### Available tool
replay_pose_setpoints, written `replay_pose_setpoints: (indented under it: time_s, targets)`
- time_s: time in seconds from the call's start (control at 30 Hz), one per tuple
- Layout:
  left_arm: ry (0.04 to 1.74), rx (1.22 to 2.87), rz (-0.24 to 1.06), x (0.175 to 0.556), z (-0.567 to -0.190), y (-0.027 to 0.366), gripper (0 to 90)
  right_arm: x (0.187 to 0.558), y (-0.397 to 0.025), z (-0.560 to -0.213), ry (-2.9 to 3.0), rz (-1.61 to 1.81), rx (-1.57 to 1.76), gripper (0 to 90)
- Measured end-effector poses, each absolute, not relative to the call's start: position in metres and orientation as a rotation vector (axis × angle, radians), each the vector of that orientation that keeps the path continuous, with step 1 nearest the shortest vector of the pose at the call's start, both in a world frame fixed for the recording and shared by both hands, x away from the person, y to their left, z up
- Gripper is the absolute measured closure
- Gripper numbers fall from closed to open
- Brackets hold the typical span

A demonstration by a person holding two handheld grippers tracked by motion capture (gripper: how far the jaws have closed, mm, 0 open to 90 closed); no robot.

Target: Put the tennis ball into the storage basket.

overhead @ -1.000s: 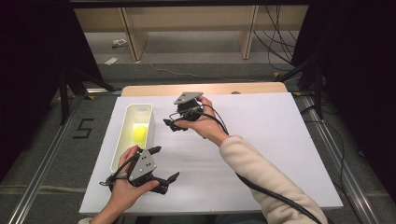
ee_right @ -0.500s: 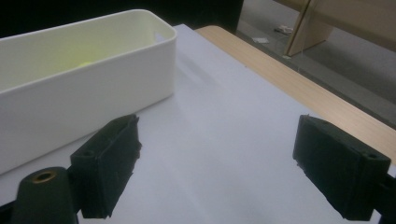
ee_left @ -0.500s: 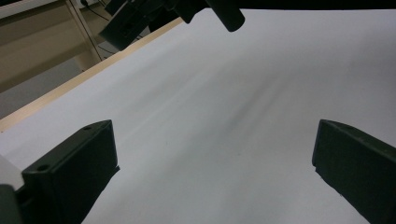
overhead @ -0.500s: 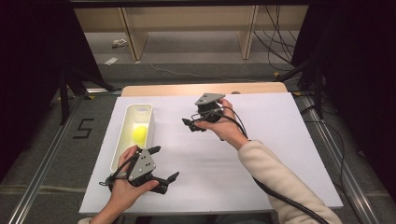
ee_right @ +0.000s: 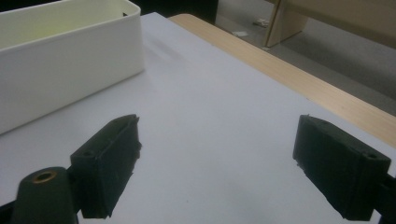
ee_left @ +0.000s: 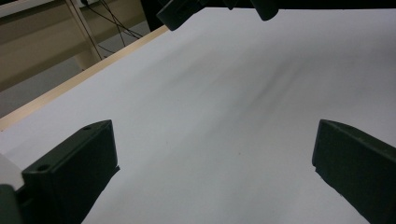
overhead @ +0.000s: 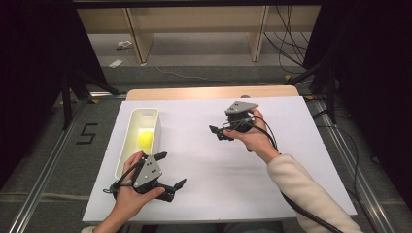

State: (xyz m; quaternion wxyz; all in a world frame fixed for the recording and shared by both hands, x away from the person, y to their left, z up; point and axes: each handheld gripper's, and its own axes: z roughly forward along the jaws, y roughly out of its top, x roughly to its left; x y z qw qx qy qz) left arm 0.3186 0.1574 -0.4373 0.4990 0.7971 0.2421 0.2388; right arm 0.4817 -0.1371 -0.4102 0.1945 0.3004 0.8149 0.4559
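A long white bin stands on the left of the white table, with a yellow ball lying inside it. My left gripper is held low at the near left, just beside the bin's near end, open with nothing between its jaws. My right gripper is held over the middle of the table, right of the bin and pointing toward it. It is open too, over bare white surface, and the bin's side wall is visible ahead of it at upper left.
The white sheet covers the table, with a wooden edge along the far side. Beyond it are shelf legs and floor. Cables trail from the right gripper over the forearm. A "5" marks the floor at left.
My right gripper has moved to the right, away from the bin toward the table's middle, and stayed open. The left gripper has not moved.
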Motion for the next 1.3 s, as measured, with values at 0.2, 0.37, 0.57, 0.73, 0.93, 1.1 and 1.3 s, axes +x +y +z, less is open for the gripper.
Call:
replay_pose_setpoints:
  time_s: [0.2,0.37,0.57,0.73,0.93,1.1,1.3]
  targets:
    - [0.592,1.927,0.576,0.318,-0.438,0.157,0.0,0.476,-0.156,-0.413,2.268,1.272,0.878,15.3]
    - [0.595,1.924,0.578,0.318,-0.437,0.158,0.0,0.472,-0.17,-0.412,2.246,1.271,0.894,15.3]
    - [0.592,1.927,0.581,0.319,-0.438,0.158,0.0,0.465,-0.191,-0.413,2.223,1.27,0.935,15.3]
    - [0.597,1.926,0.579,0.319,-0.438,0.158,0.0,0.459,-0.208,-0.414,2.204,1.258,0.956,15.3]
    - [0.599,1.928,0.579,0.319,-0.438,0.159,0.0,0.45,-0.222,-0.421,2.201,1.238,0.98,15.3]
    - [0.601,1.929,0.579,0.319,-0.439,0.159,0.0,0.443,-0.234,-0.426,2.197,1.226,1.003,15.3]
    - [0.605,1.93,0.58,0.32,-0.439,0.159,0.0,0.436,-0.247,-0.43,2.191,1.213,1.023,15.3]
